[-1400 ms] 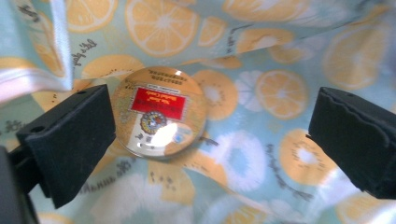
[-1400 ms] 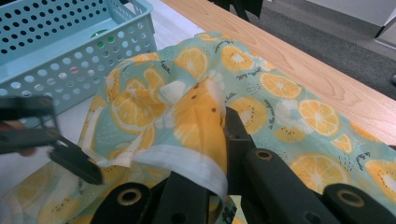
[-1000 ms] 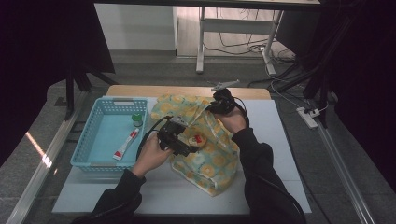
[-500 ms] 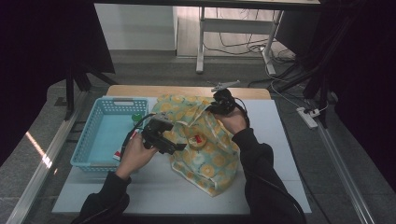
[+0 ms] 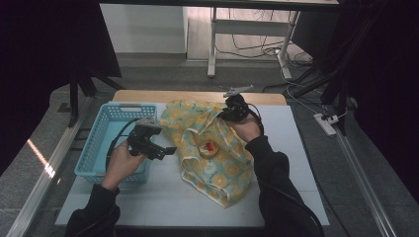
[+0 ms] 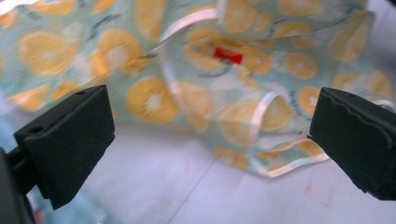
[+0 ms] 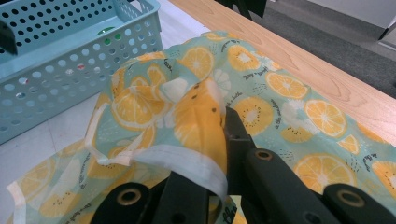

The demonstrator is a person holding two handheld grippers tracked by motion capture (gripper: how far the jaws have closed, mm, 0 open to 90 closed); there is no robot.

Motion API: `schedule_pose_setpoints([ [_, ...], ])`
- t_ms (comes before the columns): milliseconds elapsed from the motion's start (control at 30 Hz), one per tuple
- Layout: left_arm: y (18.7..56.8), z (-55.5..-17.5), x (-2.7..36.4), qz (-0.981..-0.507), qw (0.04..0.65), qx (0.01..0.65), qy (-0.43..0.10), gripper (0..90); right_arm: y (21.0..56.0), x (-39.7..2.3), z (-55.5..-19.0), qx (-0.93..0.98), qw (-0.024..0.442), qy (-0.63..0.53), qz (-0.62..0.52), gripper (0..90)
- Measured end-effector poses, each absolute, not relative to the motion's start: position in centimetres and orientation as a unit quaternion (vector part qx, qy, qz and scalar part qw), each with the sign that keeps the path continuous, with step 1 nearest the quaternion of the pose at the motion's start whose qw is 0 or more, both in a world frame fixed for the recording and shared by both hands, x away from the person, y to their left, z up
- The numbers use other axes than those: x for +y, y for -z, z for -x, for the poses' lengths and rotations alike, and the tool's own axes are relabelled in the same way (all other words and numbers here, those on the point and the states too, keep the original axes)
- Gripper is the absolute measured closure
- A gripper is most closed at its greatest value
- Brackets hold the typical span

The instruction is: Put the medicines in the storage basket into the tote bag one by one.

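Honestly a lot is hard to read from where I sit. Whatever's in the blue basket (image 5: 101, 148) is mostly hidden by my left hand (image 5: 121, 160) and the left gripper (image 5: 157, 147), which sit over its right rim at centre-left of the high view; in the right gripper view I only catch bits of green and red through the basket's holes at upper left. There's a small round thing with a red patch (image 5: 207, 148) on the cloth, too small to make out. The left gripper view is blurry, and the red patch shows again near its top centre.

The surface is a white board (image 5: 168, 202) on a wooden table (image 5: 197, 96) whose far edge shows as a tan strip. Around it there's grey floor, a power strip (image 5: 326, 123) at the right, desk legs and cables at the top, and dark drapes on both sides.

The lemon-print bag (image 5: 207, 143) lies crumpled mid-frame, just right of the basket. My left claw is spread wide with nothing between the pads, aimed toward the bag. My right hand (image 5: 247, 128) is at the bag's upper-right corner, and the right gripper (image 7: 224, 121) is pinched on a fold of the fabric, with the white strap (image 7: 187, 165) draped across its jaws.
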State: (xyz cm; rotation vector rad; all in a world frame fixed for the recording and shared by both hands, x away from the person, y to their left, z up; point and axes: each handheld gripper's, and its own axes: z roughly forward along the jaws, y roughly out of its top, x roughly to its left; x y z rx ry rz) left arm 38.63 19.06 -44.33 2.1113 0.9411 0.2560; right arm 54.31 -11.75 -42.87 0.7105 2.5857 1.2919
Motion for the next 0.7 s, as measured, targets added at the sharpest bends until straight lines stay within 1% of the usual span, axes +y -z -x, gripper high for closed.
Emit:
schedule_pose_setpoints([
  [133,44.5,-38.5,20.9,-0.823,0.396,0.39,-0.116,0.5,42.9,-11.8,-54.3,0.866,0.083,-0.432,-0.239,89.7],
  [300,44.9,-38.5,23.0,-0.817,0.374,0.416,-0.143,0.0,42.9,-11.7,-54.3,0.866,0.083,-0.433,-0.238,89.7],
  [600,46.5,-38.8,26.0,-0.803,0.335,0.47,-0.148,0.0,43.0,-11.6,-54.3,0.867,0.082,-0.431,-0.236,89.7],
  [700,47.1,-39.0,27.0,-0.799,0.33,0.483,-0.139,0.1,42.9,-11.6,-54.3,0.867,0.082,-0.431,-0.236,89.7],
])
